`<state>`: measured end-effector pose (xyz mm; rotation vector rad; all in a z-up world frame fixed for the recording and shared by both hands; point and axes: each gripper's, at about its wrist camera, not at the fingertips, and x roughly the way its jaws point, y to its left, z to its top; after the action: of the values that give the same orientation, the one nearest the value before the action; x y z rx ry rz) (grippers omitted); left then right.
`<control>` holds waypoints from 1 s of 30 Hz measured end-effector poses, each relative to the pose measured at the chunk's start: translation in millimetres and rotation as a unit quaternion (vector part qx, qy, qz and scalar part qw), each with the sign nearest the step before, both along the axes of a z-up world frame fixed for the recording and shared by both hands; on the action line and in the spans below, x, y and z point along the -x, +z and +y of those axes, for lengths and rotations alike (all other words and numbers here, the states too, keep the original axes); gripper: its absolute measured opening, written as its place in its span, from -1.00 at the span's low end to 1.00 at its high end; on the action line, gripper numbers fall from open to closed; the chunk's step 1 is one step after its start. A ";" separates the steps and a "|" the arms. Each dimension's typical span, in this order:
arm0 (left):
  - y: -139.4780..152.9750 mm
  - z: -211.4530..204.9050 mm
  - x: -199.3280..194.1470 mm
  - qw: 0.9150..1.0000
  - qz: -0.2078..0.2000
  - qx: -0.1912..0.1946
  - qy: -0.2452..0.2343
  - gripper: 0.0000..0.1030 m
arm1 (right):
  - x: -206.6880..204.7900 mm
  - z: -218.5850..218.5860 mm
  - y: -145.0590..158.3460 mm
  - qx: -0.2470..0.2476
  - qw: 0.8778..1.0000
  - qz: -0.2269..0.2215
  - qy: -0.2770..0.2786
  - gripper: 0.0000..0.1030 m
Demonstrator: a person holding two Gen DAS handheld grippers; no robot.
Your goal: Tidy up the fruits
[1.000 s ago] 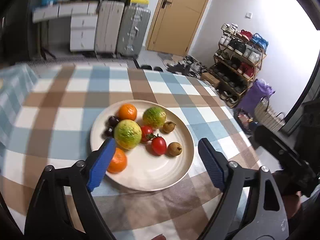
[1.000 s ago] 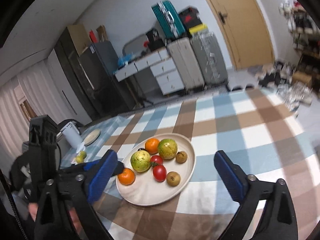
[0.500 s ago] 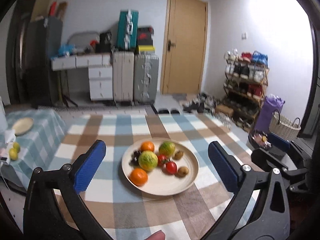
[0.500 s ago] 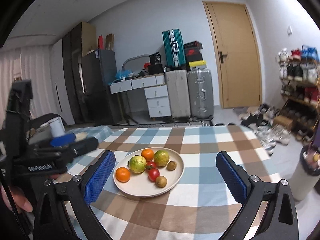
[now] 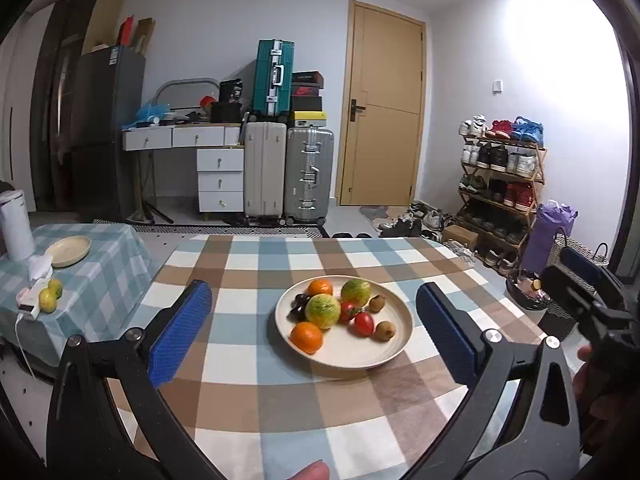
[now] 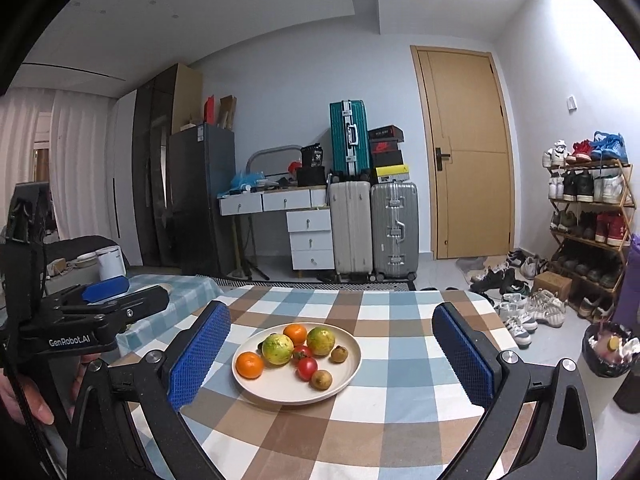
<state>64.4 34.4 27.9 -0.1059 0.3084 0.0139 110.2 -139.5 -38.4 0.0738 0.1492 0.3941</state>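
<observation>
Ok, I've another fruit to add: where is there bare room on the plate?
On the plate, the near right part, in front of the tomato and the kiwi, is bare. The far left is crowded around the green fruit and the oranges.

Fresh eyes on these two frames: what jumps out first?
The cream plate of bright fruit, centred on the checked tablecloth, with oranges, two green-yellow fruits and red tomatoes. Framing it, the right gripper is wide open with blue fingers; the left gripper is also open. Behind, stacked suitcases stand beside a tan door.
</observation>
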 end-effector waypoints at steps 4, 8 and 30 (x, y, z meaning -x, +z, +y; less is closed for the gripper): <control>-21.5 8.0 1.3 1.000 -0.006 -0.007 0.012 0.98 | 8.6 -1.6 -10.5 -0.003 1.000 -0.024 0.016 1.00; -52.1 9.7 -6.0 1.000 0.008 -0.012 0.002 0.98 | 13.1 3.7 -25.2 0.020 0.999 -0.037 0.015 1.00; -92.4 13.2 -23.1 0.999 0.018 -0.026 0.018 0.98 | -20.4 14.3 -63.6 0.060 0.996 0.059 0.020 1.00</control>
<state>87.5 47.5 -64.5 -0.0589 0.3413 0.0597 130.6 -125.2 -102.0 -0.0247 0.2913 0.4199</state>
